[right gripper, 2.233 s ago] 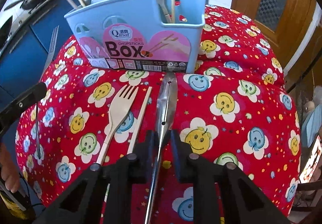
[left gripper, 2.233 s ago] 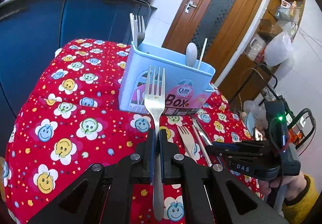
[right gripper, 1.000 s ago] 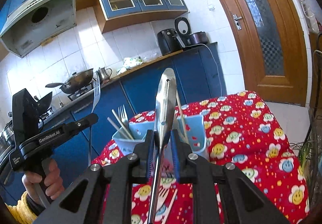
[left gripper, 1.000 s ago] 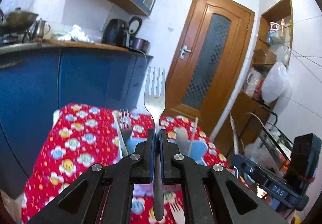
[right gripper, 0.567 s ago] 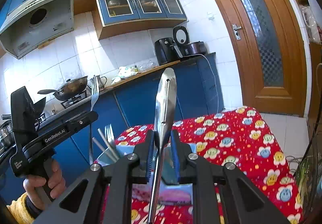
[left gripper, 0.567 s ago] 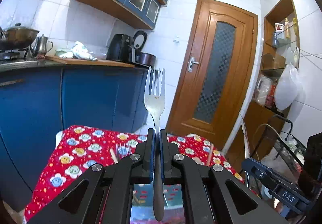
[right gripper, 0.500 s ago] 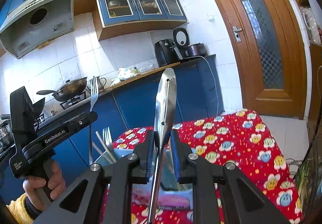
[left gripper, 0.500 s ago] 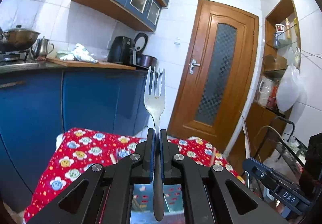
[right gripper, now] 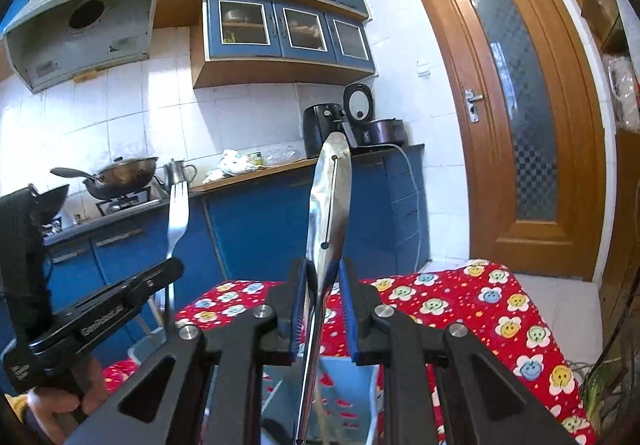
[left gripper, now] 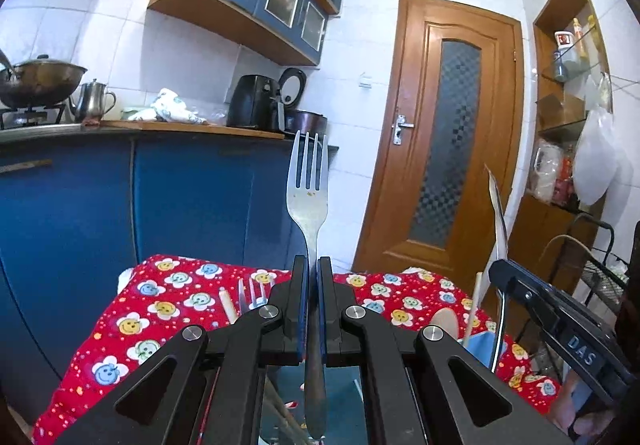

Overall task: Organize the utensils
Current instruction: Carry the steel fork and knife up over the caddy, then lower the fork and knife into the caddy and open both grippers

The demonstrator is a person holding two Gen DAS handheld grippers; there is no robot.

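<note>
My left gripper [left gripper: 313, 265] is shut on a metal fork [left gripper: 308, 189], held upright with tines up. Its handle end hangs over the light blue utensil box [left gripper: 348, 397] just below. My right gripper [right gripper: 323, 269] is shut on metal tongs [right gripper: 330, 197], also upright, their lower end over the same box [right gripper: 344, 397]. The fork [right gripper: 177, 213] and left gripper [right gripper: 156, 277] show at the left in the right wrist view. The tongs [left gripper: 496, 213] and right gripper [left gripper: 504, 273] show at the right in the left wrist view.
The box stands on a table with a red smiley-flower cloth [left gripper: 160, 309]; a fork, chopsticks and a spoon [left gripper: 444, 321] stick out of it. A blue kitchen counter [left gripper: 120, 185] is behind, a wooden door [left gripper: 452, 149] to the right.
Both grippers lifted their utensils off the table, tipped them upright and came over the box. In the last half second both sank slightly toward the box.
</note>
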